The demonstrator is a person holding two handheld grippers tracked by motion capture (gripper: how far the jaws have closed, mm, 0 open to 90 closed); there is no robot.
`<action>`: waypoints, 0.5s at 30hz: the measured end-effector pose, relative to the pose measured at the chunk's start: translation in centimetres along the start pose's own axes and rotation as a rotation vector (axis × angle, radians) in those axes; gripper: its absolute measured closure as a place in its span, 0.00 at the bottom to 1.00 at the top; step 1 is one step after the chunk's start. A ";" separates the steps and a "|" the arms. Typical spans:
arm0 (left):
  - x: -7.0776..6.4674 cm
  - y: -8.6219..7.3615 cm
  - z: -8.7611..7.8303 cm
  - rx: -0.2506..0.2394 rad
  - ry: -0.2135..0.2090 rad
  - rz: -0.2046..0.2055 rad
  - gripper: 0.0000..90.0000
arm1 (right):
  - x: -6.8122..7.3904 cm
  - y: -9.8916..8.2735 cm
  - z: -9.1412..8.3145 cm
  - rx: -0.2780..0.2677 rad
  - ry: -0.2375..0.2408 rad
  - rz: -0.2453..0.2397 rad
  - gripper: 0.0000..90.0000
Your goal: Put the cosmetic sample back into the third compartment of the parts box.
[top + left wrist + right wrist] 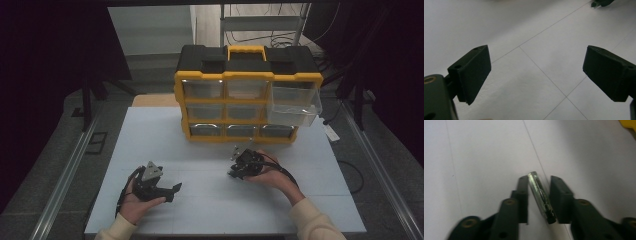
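My right gripper [539, 180] is shut on a small shiny cylinder [540, 195] with a dark end, which sits tilted between the jaws just above the white table. In the high view the right gripper [240, 162] is held in a hand in front of a yellow and black drawer organizer [250, 75]. The organizer's top right clear drawer [295, 105] is pulled out. My left gripper [536, 65] is open with nothing between its black pads [474, 72]. It rests low over the table at the front left [172, 191].
The white table [210, 205] has bare surface between and in front of the two hands. Metal rails run along both sides of the table, and a cable [350, 170] lies on the floor to the right. A shelf stands behind the organizer.
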State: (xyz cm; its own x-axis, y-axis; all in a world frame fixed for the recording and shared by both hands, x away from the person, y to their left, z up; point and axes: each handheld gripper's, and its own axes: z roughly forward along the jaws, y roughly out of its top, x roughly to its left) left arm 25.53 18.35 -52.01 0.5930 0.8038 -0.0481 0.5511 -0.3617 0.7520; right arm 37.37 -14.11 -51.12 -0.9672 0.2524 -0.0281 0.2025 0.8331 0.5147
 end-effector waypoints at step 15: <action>0.1 -0.1 -0.1 -0.003 0.002 -0.008 0.10 | 0.1 0.1 -1.3 -0.037 0.005 -0.024 0.90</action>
State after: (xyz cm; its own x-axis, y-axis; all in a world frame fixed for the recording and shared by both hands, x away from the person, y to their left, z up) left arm 25.48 18.50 -52.03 0.5872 0.8077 -0.0531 0.5542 -0.3533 0.7537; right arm 37.03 -14.66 -49.94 -0.9726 0.2298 -0.0362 0.1735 0.8202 0.5452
